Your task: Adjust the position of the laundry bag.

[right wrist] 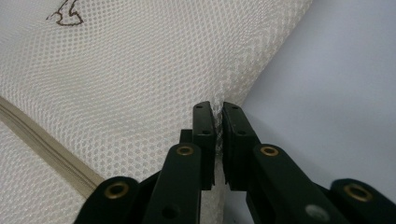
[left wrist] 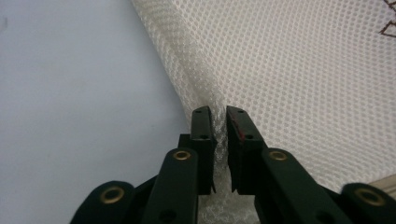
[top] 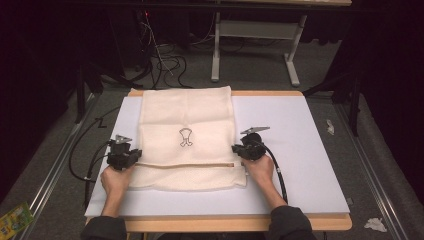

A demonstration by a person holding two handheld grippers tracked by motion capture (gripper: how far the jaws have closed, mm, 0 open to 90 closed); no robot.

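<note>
The cream mesh laundry bag [top: 187, 142] lies lengthwise away from the person, its side edges pinched by the left gripper [left wrist: 221, 122] and right gripper [right wrist: 218, 116], fingers closed on the fabric.

The place looked like a lab or recording studio rather than a home. A wooden desk topped with a pale lilac-grey board [top: 300, 150] stood on grey carpet [top: 250, 70], walled in by black curtains [top: 390, 75]. Loose black cables [top: 167, 62] tangled on the floor behind it, beside the white metal legs of another workbench [top: 292, 65]. Metal floor rails [top: 55, 170] ran along both sides.
</note>
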